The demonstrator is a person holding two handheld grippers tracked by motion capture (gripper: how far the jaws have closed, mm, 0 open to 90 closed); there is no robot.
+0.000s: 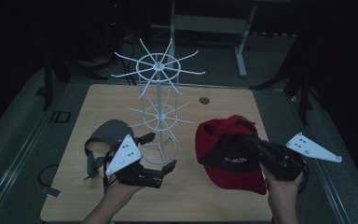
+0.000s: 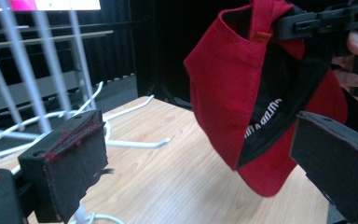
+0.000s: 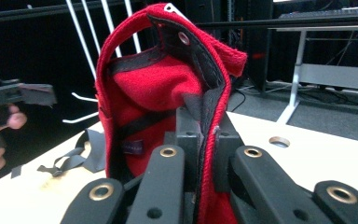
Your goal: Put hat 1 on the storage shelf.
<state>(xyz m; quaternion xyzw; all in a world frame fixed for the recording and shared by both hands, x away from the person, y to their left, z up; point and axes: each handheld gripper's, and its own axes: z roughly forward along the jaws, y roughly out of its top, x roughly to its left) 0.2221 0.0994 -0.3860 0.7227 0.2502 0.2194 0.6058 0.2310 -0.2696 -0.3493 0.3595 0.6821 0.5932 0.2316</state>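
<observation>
High view: taking the white wire hat rack [image 1: 158, 107] as the landmark and reading from its left, a grey cap [image 1: 105, 140] lies flat on the wooden table [image 1: 186, 196] just left of the rack's base. The left gripper [image 1: 161, 151] sits in front of that base, jaws spread and empty, one fingertip very near the rack's lowest ring. Right of the rack, the right gripper [image 1: 251, 140] has its jaws pressed together on the rim of the red cap [image 1: 228, 154], pinching one thin fold of fabric at the cap's back edge; the cap hangs open beside the rack, brim low towards the table.

The grip looks narrow, so I judge the red cap could slide out if it swings or snags on a hook. The rack is light wire, and a knock from the left gripper or a tug from a caught cap could tip it. The dangling brim may also drag on the table
</observation>
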